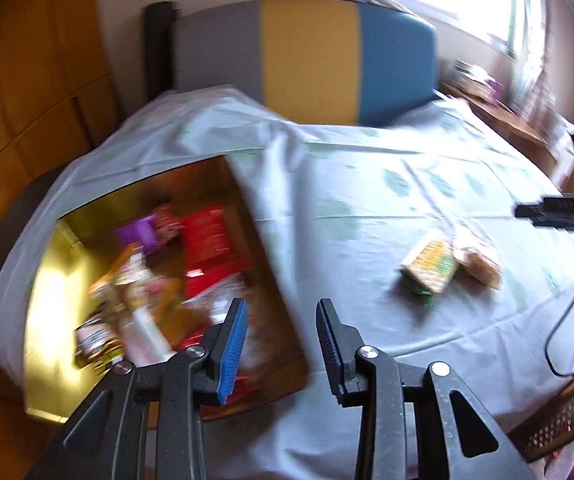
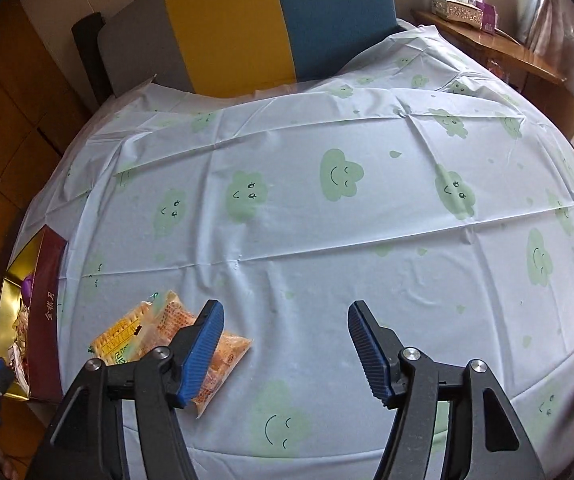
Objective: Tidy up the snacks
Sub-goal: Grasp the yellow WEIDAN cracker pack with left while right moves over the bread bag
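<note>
A pale blue tablecloth (image 2: pixel 327 240) printed with green clouds fills both views. At the lower left of the left wrist view sits a gold-lined box (image 1: pixel 47 280) heaped with blurred snacks. Two snack packets (image 2: pixel 159 332) lie side by side on the cloth, lower left of the right wrist view. The right gripper (image 2: pixel 285 344) is spread wide and empty; the left gripper (image 1: pixel 281 344) stands parted with nothing between its pads.

Snack packets (image 2: pixel 175 334) beside box (image 2: pixel 49 312) (tablecloth (image 2: pixel 327 240))
</note>
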Demonstrator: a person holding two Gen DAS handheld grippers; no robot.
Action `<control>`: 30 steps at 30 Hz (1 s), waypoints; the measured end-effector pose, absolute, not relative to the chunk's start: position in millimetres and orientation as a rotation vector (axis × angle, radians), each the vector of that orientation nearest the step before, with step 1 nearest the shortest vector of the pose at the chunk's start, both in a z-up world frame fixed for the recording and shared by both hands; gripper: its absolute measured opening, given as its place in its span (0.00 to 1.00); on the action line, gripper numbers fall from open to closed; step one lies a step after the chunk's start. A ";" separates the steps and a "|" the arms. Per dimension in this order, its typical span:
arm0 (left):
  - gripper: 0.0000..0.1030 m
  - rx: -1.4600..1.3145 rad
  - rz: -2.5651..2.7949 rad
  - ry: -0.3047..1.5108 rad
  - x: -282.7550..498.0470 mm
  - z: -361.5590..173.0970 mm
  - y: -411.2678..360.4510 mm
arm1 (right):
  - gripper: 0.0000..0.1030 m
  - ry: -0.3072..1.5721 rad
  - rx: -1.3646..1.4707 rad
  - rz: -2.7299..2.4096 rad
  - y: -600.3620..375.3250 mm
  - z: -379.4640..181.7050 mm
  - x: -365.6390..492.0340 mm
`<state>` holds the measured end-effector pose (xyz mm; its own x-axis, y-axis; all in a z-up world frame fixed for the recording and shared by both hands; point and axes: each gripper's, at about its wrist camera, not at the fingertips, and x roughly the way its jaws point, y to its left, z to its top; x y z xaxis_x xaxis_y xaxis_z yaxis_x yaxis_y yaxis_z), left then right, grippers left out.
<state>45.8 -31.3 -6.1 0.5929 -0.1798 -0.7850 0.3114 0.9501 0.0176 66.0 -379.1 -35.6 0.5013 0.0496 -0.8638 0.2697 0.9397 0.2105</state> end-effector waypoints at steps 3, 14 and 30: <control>0.36 0.203 -0.388 0.920 49.2 -10.0 -63.4 | 0.68 1.042 0.334 -0.122 -374.8 -35.6 65.8; 0.63 0.439 -0.671 0.996 71.3 -41.6 -160.8 | 0.73 1.018 0.332 -0.078 -368.0 -27.7 62.9; 0.56 0.419 -0.672 1.074 117.1 -81.3 -188.2 | 0.74 1.034 0.339 -0.079 -370.7 -32.3 66.9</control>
<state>117.1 -188.2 -81.3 0.3101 -0.2963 -0.9034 0.6831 0.7303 -0.0051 66.9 -370.7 -32.3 0.5131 0.0943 -0.8531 0.2232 0.9451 0.2387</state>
